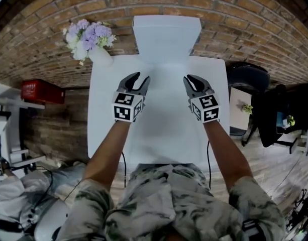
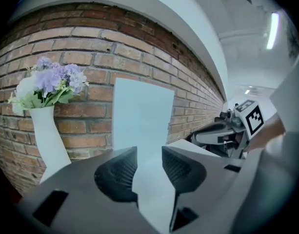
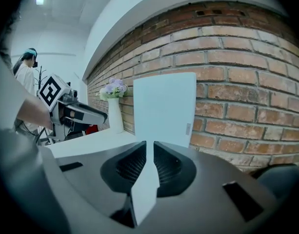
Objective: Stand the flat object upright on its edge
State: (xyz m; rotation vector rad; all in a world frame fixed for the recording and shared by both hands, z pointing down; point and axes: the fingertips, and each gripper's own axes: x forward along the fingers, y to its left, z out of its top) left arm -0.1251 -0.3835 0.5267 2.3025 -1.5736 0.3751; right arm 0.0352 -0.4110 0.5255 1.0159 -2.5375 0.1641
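Note:
A flat white board stands upright on its lower edge at the far end of the white table, its back against the brick wall. It fills the middle of the left gripper view and of the right gripper view. My left gripper hovers over the table short of the board, its jaws apart with nothing between them. To its right, my right gripper hangs at the same depth. Only a thin slit is left between its jaws, and they hold nothing.
A white vase of lilac and white flowers stands at the table's far left corner. A red box sits on a shelf to the left. A dark chair and a small side table are at the right.

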